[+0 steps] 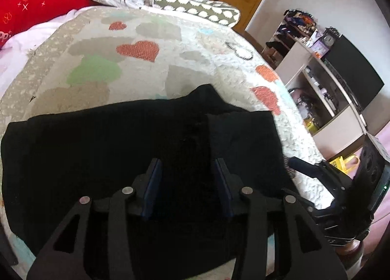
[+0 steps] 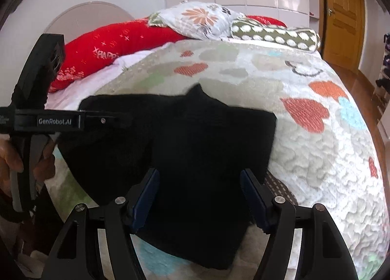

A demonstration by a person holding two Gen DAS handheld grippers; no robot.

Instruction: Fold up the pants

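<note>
Black pants (image 1: pixel 126 143) lie folded into a compact block on the heart-patterned quilt (image 1: pixel 136 43), near the bed's front edge. A small point of cloth sticks out at their far edge. My left gripper (image 1: pixel 187 165) is open and empty, hovering just above the pants. My right gripper (image 2: pixel 199 177) is open and empty, above the right part of the pants (image 2: pixel 199 129). The right gripper also shows at the right edge of the left wrist view (image 1: pixel 341 182). The left gripper's body shows at the left of the right wrist view (image 2: pixel 39 119), held by a hand.
Red pillows (image 2: pixel 114 43), a floral pillow (image 2: pixel 199 18) and a dotted bolster (image 2: pixel 275 32) lie at the head of the bed. A shelf unit with a dark TV (image 1: pixel 353 73) stands right of the bed. A wooden door (image 2: pixel 343 14) is at the back right.
</note>
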